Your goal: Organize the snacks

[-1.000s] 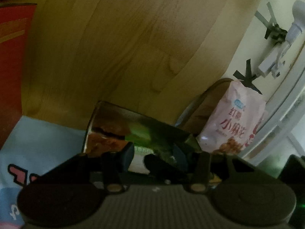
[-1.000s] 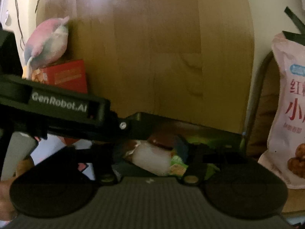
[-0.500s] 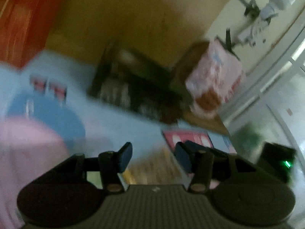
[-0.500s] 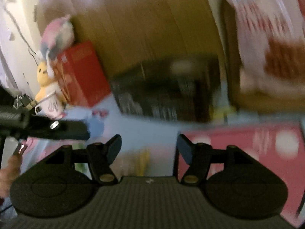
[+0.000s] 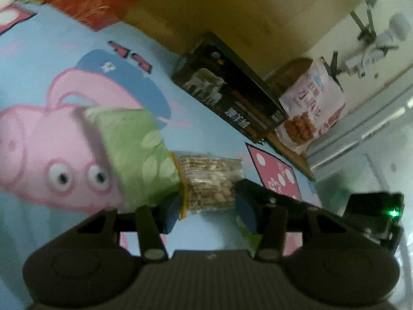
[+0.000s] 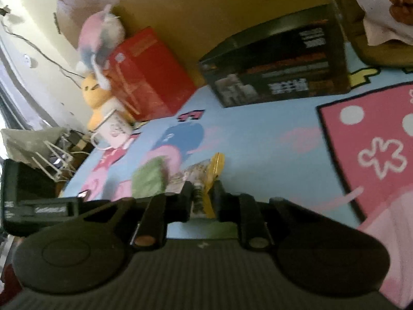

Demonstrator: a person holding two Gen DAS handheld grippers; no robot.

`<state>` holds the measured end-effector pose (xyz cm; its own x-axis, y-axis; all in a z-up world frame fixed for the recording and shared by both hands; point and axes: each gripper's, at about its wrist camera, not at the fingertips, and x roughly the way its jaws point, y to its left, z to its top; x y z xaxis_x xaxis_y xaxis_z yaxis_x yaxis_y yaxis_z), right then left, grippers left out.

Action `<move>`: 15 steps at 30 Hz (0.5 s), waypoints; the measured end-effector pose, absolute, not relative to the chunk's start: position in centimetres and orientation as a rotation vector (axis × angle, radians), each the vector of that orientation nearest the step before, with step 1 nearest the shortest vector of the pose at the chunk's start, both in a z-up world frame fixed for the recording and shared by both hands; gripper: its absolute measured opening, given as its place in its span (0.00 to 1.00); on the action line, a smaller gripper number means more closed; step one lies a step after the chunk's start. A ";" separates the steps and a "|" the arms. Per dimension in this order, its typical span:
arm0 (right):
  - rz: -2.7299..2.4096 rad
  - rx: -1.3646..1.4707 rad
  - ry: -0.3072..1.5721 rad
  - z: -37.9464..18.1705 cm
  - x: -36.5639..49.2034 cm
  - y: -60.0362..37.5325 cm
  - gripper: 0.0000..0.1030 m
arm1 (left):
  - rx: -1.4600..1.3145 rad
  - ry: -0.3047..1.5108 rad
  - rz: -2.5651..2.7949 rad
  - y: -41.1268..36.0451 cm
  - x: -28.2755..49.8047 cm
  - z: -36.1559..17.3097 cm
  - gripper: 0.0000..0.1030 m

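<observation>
A clear packet of seeds with a yellow edge (image 5: pixel 209 178) lies on the cartoon-print cloth (image 5: pixel 38 77), next to a green leaf-print packet (image 5: pixel 134 152). My left gripper (image 5: pixel 206 214) is open, its fingers either side of the seed packet's near end. In the right wrist view my right gripper (image 6: pixel 202 201) has its fingers closed on the yellow edge of the seed packet (image 6: pixel 204 178), with the green packet (image 6: pixel 148 180) to its left. A black open box (image 5: pixel 232 98) stands at the back against a wooden board; it also shows in the right wrist view (image 6: pixel 278 62).
A pink bag of fried twists (image 5: pixel 309 111) leans in a brown holder right of the black box. A red box (image 6: pixel 147 75), plush toys (image 6: pixel 98 33) and a white mug (image 6: pixel 113 131) stand at the back left. A pink spotted patch (image 6: pixel 374 142) marks the cloth on the right.
Both grippers have pulled back from the black box and swung down to the cloth. They now sit at the seed packet; the right one has closed on its yellow edge.
</observation>
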<state>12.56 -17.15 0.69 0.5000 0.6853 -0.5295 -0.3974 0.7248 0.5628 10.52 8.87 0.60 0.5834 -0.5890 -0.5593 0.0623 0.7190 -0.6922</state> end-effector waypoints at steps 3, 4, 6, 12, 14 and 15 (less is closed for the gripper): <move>0.703 0.418 0.800 1.5 10.8 -16.9 0.15 | -0.705 0.857 -0.414 9.8 9.1 0.5 0.51; 0.714 0.426 0.797 1.7 10.2 -16.8 0.15 | -0.712 0.850 -0.414 10.0 8.6 0.4 0.52; 0.739 0.443 0.795 2.0 8.7 -16.6 0.15 | -0.736 0.840 -0.425 10.7 7.5 0.3 0.54; 0.823 0.455 0.835 1.8 6.2 -14.1 0.14 | -0.766 0.765 -0.405 13.0 3.6 0.7 0.54; 0.848 0.427 0.841 1.7 5.7 -12.7 0.14 | -0.775 0.751 -0.378 14.0 2.3 0.8 0.54; 0.857 0.407 0.843 1.7 5.4 -12.1 0.14 | -0.774 0.749 -0.359 14.6 1.6 0.8 0.54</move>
